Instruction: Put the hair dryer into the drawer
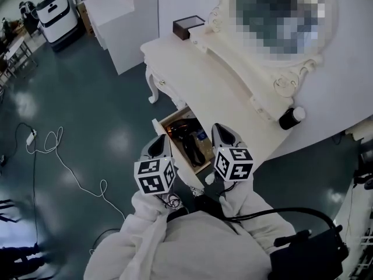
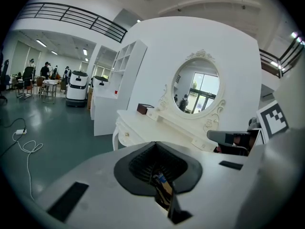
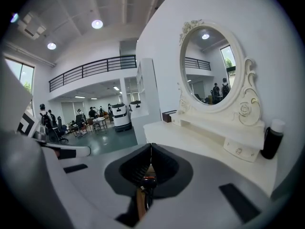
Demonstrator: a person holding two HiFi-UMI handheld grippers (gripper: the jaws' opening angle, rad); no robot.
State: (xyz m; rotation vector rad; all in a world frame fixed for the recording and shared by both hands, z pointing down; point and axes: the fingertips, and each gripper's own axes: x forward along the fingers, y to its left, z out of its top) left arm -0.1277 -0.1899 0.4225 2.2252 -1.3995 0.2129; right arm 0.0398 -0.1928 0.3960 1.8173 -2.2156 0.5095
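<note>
In the head view the white dressing table's drawer (image 1: 165,123) stands pulled open. A black hair dryer (image 1: 190,147) lies inside it among other small items. My left gripper (image 1: 157,140) hangs over the drawer's near left corner and my right gripper (image 1: 222,130) over its right side. Both point toward the table. Seen in its own view, the left gripper (image 2: 155,145) has its jaws together with nothing held; a sliver of the drawer's contents shows through the slit below. The right gripper (image 3: 151,148) is likewise shut and empty.
On the tabletop (image 1: 192,69) stand an oval mirror (image 1: 280,16), a dark box (image 1: 188,27) and a black bottle with a white cap (image 1: 290,118). A white cable (image 1: 55,153) trails over the floor at left. White cabinets and wheeled machines (image 1: 56,13) stand farther back.
</note>
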